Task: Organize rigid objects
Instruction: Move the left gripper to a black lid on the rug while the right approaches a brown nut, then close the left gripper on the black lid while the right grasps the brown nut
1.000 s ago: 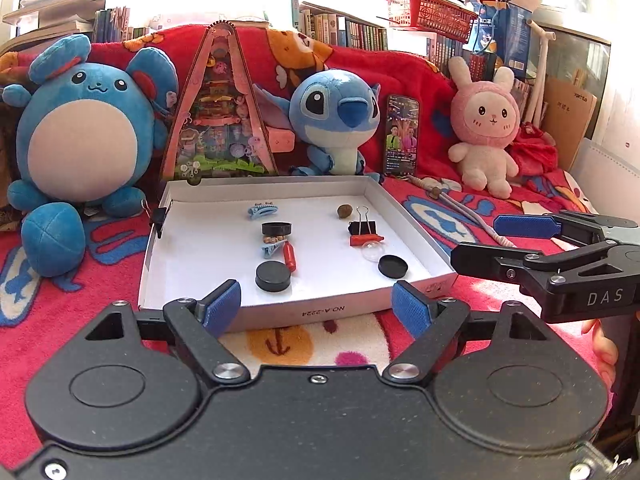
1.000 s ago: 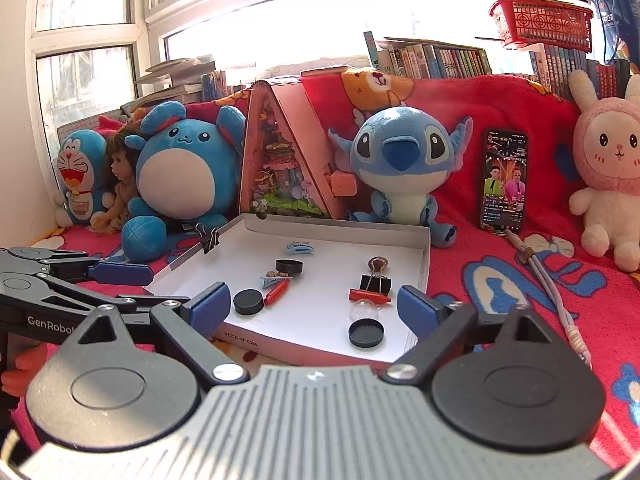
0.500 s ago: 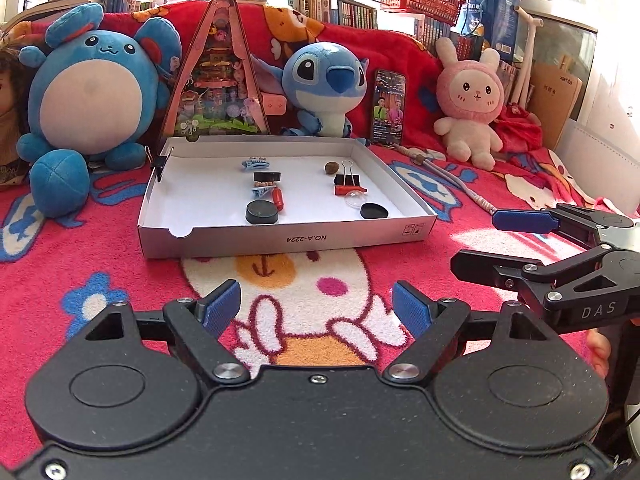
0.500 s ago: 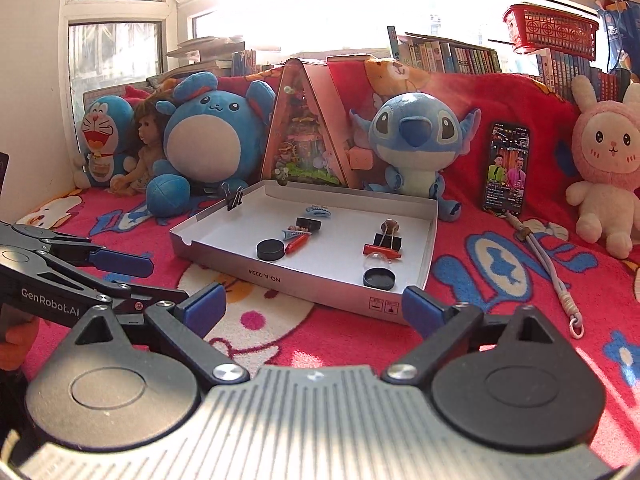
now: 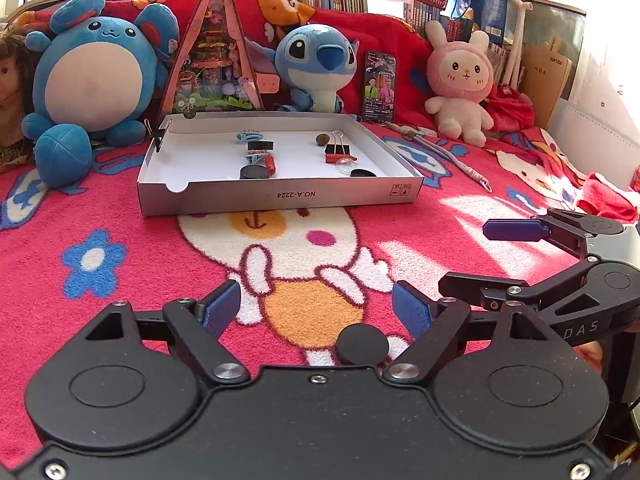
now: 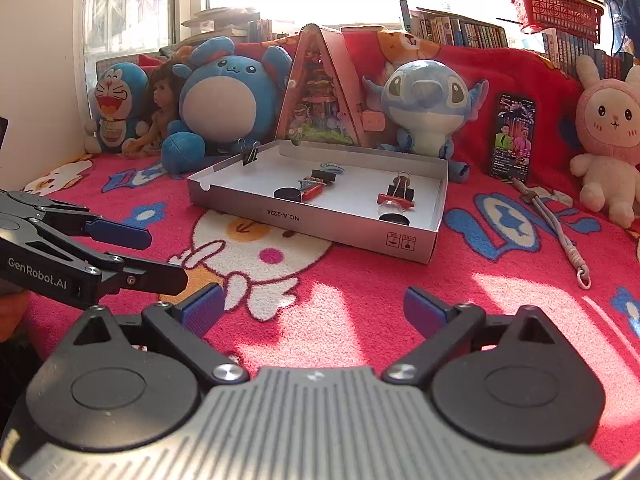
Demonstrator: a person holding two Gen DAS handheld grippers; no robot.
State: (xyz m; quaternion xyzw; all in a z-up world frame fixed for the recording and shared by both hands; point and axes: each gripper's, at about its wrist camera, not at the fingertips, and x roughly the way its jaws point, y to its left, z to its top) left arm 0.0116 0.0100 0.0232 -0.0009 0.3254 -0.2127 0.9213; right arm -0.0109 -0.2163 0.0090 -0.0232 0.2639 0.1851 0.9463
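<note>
A shallow white cardboard box (image 5: 280,198) (image 6: 320,220) lies on the red blanket ahead of both grippers. Inside it are a black disc (image 5: 254,172), a second black disc (image 5: 363,173), a red piece (image 5: 272,164), a black binder clip (image 5: 338,149) (image 6: 400,192), a blue hair clip (image 5: 249,136) and a brown nut (image 5: 323,139). My left gripper (image 5: 316,308) (image 6: 166,258) is open, well short of the box. Another black disc (image 5: 362,344) lies on the blanket between its fingers, near their base. My right gripper (image 6: 312,312) (image 5: 466,256) is open too, with only blanket between its pads.
Plush toys line the back: a blue round one (image 5: 94,76), a blue long-eared one (image 5: 320,64), a pink rabbit (image 5: 460,80). A triangular toy house (image 5: 214,60) and a phone (image 5: 379,86) stand behind the box. A cord (image 5: 452,158) trails right of it.
Both grippers have drawn back from the box and sunk toward the blanket, so the box looks farther off. A black disc has come into view between the left fingers.
</note>
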